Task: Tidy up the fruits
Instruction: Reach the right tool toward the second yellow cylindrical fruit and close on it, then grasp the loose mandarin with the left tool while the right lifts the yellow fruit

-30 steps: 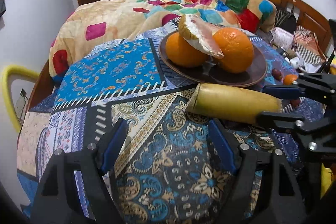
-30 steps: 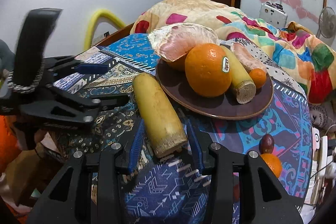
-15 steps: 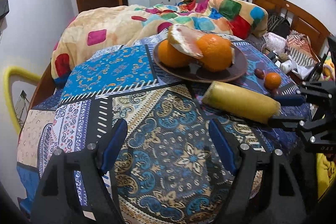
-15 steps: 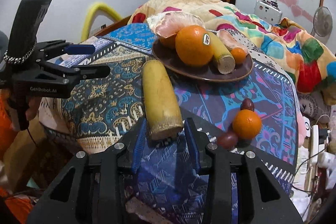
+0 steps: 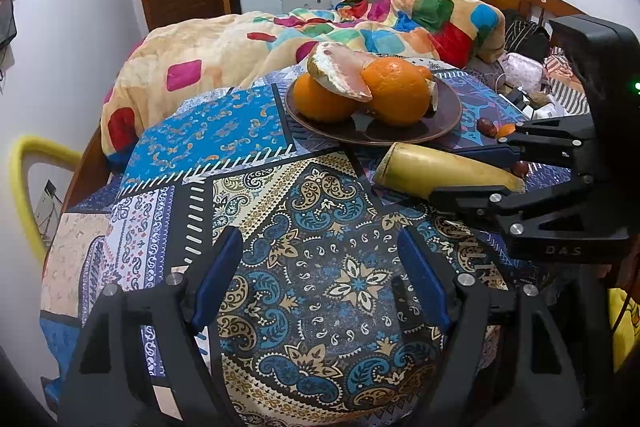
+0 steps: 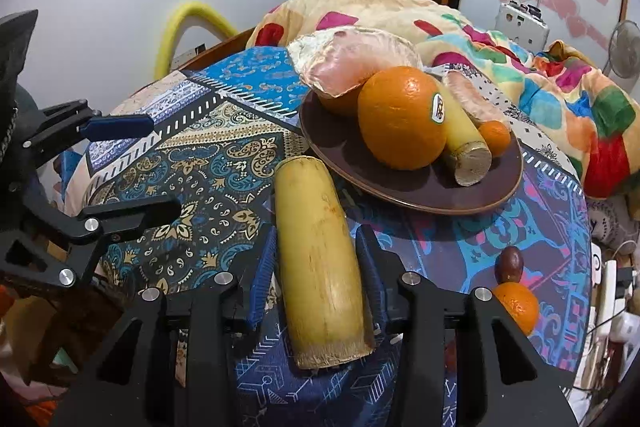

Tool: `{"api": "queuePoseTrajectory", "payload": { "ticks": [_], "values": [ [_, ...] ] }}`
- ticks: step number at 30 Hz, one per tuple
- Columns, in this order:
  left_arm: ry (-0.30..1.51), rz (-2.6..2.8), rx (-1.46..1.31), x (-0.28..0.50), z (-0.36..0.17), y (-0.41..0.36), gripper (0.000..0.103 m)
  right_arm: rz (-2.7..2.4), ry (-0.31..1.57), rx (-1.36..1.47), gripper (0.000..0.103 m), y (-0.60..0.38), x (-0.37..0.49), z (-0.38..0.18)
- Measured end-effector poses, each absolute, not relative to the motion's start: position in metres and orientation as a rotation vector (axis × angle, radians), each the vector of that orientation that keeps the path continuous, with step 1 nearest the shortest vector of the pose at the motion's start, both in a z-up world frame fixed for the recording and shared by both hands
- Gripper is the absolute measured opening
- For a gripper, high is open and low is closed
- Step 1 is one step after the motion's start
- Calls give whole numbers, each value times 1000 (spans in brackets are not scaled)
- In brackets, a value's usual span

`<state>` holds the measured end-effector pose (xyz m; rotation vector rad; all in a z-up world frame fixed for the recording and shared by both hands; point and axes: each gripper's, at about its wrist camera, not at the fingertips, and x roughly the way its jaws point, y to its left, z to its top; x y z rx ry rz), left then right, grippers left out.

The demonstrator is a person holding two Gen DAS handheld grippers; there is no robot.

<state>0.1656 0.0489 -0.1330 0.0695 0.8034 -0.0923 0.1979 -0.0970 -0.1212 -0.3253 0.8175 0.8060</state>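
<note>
My right gripper (image 6: 316,263) is shut on a thick yellow sugarcane piece (image 6: 320,251) and holds it just in front of the brown plate (image 6: 424,195). The piece also shows in the left wrist view (image 5: 440,171), between the right gripper's fingers (image 5: 472,193). The plate (image 5: 400,135) holds two oranges (image 6: 400,119), a pomelo segment (image 6: 352,63), a second sugarcane piece (image 6: 464,143) and a small tangerine (image 6: 494,137). My left gripper (image 5: 320,279) is open and empty over the patterned cloth, left of the sugarcane.
A small tangerine (image 6: 516,305) and a dark round fruit (image 6: 509,263) lie on the patterned cloth (image 5: 320,267) right of the plate. A colourful quilt (image 5: 280,39) lies behind. A yellow hoop (image 5: 24,183) stands at the left.
My right gripper has carried the sugarcane back toward the plate, which looks larger and closer now. My left gripper stays open over the cloth.
</note>
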Motion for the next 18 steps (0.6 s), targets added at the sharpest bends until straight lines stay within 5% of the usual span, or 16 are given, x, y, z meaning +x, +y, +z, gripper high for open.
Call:
{"api": "queuePoseTrajectory", "payload": {
  "ticks": [18],
  "values": [
    [777,-219,92,193,-116,-36,80,562,660,-177,34,-221,192,-58]
  ]
}}
